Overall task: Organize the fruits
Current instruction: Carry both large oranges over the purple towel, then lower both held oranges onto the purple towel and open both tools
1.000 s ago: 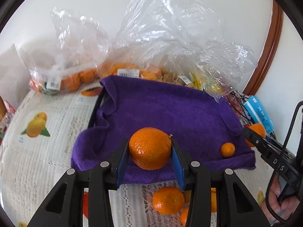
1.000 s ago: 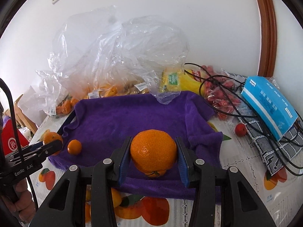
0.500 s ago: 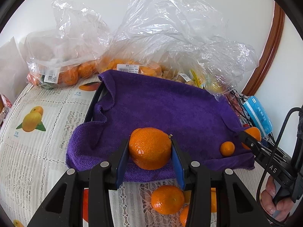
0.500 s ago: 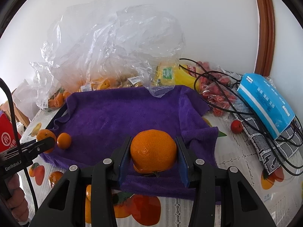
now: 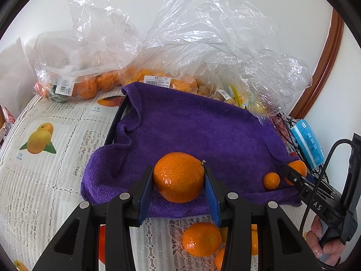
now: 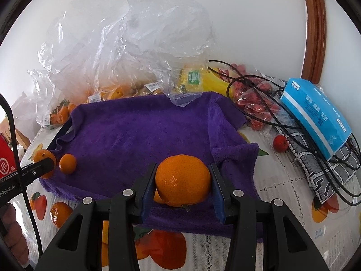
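Observation:
My left gripper (image 5: 178, 183) is shut on a large orange (image 5: 179, 177) and holds it over the near edge of the purple towel (image 5: 191, 131) that lines a dark tray. My right gripper (image 6: 182, 181) is shut on another large orange (image 6: 183, 179) above the towel's near right edge (image 6: 135, 135). A small tangerine (image 5: 271, 180) lies on the towel; it also shows in the right wrist view (image 6: 67, 163). The right gripper shows at the right of the left wrist view with its orange (image 5: 297, 171).
Clear plastic bags of oranges (image 5: 85, 83) and other fruit (image 6: 117, 90) stand behind the tray. Loose oranges (image 5: 201, 239) lie on the tablecloth in front. A blue box (image 6: 315, 115), black cables (image 6: 259, 94), red fruits (image 6: 280, 143) and a wall lie right.
Both grippers have risen slightly and moved forward over the towel, each still holding its orange. The small tangerine has not moved.

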The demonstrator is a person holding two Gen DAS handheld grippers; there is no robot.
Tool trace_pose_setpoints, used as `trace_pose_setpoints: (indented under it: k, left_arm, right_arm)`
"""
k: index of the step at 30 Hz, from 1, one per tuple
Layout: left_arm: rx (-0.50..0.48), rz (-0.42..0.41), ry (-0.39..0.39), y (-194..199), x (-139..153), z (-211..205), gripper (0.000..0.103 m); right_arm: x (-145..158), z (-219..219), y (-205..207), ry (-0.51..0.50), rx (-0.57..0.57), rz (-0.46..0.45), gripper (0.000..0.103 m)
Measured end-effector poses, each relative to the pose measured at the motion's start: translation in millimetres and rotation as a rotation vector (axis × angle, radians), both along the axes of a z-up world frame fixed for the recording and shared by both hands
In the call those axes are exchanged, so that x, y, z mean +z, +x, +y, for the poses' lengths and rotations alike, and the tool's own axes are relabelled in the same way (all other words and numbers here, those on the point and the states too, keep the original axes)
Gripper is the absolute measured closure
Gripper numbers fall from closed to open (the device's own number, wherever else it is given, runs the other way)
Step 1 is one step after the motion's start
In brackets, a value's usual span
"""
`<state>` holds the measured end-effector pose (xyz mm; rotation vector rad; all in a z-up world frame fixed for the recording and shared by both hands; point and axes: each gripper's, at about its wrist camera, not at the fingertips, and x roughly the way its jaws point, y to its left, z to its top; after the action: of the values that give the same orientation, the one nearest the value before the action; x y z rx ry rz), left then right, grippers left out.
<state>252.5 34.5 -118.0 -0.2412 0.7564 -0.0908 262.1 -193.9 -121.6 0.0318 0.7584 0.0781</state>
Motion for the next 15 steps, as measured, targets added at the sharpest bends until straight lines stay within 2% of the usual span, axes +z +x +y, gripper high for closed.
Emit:
trace_pose_setpoints:
  k: [15]
  left_arm:
    - [0.005, 0.012, 0.001, 2.2, -2.4, -2.0, 0.063]
  right_arm:
    - [-6.4, 0.8, 3.6, -0.046, -0.021, 0.020, 0.058]
